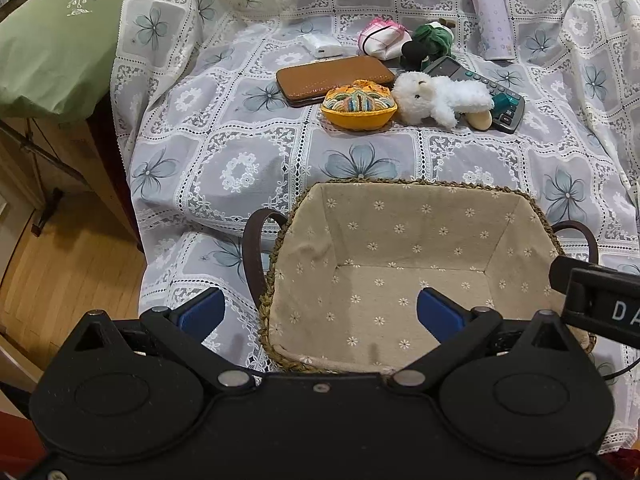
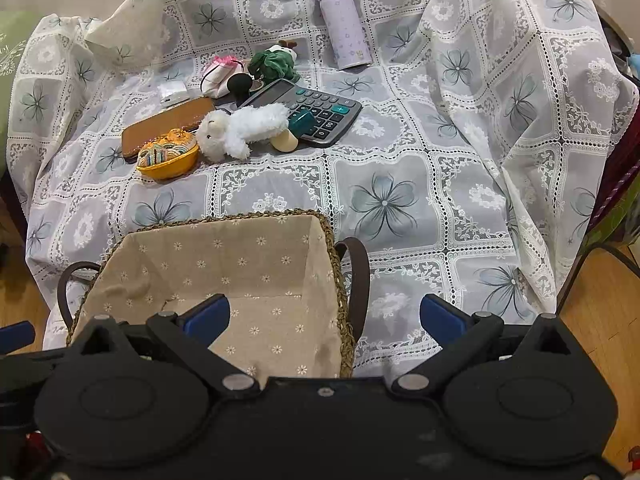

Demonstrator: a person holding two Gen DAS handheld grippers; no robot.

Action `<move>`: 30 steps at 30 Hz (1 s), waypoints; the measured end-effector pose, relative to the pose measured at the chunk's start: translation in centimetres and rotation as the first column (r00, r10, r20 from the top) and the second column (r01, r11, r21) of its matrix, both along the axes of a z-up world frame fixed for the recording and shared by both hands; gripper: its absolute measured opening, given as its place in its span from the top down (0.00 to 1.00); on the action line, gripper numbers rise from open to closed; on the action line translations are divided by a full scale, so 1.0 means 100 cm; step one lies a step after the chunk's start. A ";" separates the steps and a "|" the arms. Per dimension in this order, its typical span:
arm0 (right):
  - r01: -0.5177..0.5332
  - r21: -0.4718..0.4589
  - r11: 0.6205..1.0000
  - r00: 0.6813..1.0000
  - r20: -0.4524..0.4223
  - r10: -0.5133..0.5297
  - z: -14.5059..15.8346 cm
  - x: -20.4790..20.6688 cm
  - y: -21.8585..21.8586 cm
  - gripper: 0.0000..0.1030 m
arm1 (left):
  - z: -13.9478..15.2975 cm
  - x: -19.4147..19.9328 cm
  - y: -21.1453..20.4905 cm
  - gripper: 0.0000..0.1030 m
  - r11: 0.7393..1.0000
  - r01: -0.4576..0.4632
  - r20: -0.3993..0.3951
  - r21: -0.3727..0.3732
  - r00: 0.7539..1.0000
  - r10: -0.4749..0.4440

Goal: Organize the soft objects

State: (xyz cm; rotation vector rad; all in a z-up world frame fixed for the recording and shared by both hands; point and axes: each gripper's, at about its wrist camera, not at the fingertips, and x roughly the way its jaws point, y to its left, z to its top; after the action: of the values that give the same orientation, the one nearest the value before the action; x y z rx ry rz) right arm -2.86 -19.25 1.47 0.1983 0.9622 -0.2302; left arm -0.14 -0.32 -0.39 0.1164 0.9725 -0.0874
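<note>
While hovering over the lined basket [image 1: 400, 240] with nothing in it, left gripper [image 1: 320, 312] and right gripper [image 2: 325, 316] both spread wide, gripping nothing. Beyond on the lace cloth [image 2: 400, 200]: white plush lamb [image 1: 436, 98] touching calculator [image 2: 316, 110], beside embroidered yellow pouch [image 1: 359, 106] and brown case [image 1: 332, 78].

Lace floral cloth [image 2: 400, 184] carries lined basket [image 2: 240, 240], calculator [image 2: 320, 108], bottle [image 2: 346, 28], toys.
</note>
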 end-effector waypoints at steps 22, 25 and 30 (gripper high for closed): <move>-0.001 0.015 1.000 1.000 0.018 0.000 0.001 -0.002 0.000 0.02 | 0.003 -0.001 0.001 0.09 0.999 0.021 0.018 -0.026 1.000 -0.021; 0.001 0.023 1.000 1.000 0.024 -0.001 -0.001 0.000 -0.001 0.03 | 0.004 -0.001 0.000 0.15 1.000 0.019 0.042 -0.023 0.999 -0.018; -0.023 0.040 0.999 0.999 -0.026 0.024 -0.009 0.012 -0.005 0.13 | 0.010 0.015 0.011 0.18 0.997 -0.009 0.046 -0.073 0.999 0.012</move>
State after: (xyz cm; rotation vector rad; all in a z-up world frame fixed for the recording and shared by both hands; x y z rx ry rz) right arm -1.63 -19.74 0.57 0.2204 0.9957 -0.1933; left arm 1.35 0.76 0.65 0.0465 0.9220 -0.1094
